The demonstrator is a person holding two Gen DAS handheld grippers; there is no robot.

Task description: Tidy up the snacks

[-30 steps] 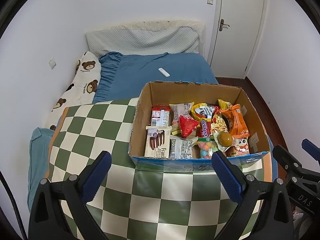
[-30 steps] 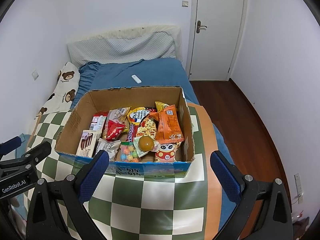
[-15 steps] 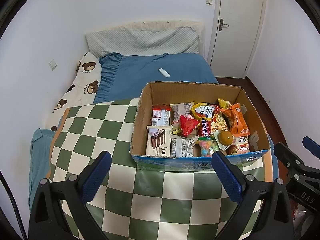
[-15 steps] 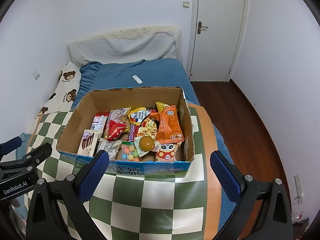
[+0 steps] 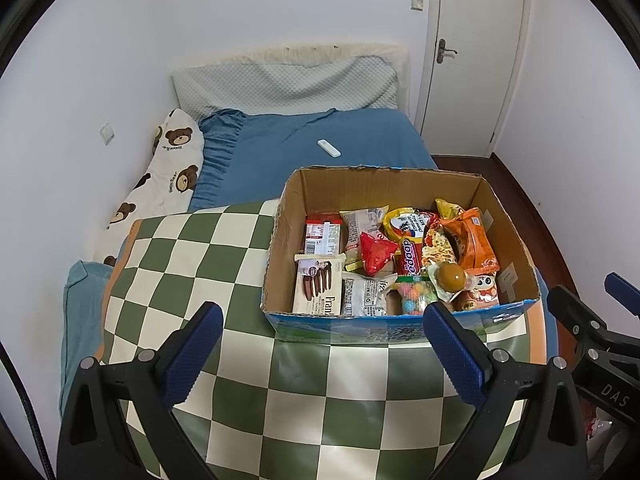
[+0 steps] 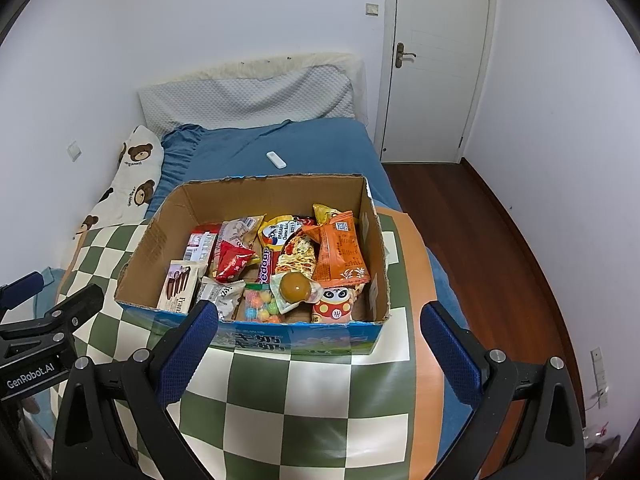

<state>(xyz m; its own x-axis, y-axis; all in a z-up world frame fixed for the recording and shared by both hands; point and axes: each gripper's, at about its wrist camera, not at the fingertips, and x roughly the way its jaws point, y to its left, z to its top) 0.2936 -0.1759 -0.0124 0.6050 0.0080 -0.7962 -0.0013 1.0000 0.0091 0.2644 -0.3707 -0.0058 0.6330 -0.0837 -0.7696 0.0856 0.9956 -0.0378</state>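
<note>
A cardboard box [image 5: 280, 236] stands on a green-and-cream checked cloth [image 5: 192, 264] on the bed. It holds several snacks: a white chocolate-biscuit pack [image 5: 318, 288], a red triangular pack [image 5: 374, 252], an orange bag [image 5: 474, 244], a round brown sweet [image 5: 450, 276] and a panda pack [image 5: 478, 294]. The box also shows in the right wrist view [image 6: 144, 264]. My left gripper [image 5: 322, 354] is open and empty, in front of the box. My right gripper [image 6: 320, 350] is open and empty, also in front of the box.
A blue bed [image 5: 312, 136] with a white remote [image 5: 329, 148], a bear-print pillow [image 5: 168, 172] at left and a grey pillow [image 5: 280, 88] at the wall. A white door [image 6: 436, 60] and wooden floor [image 6: 480, 232] lie to the right.
Both grippers have drawn back slightly from the box, which sits a little higher in both views. Both stay open and empty.
</note>
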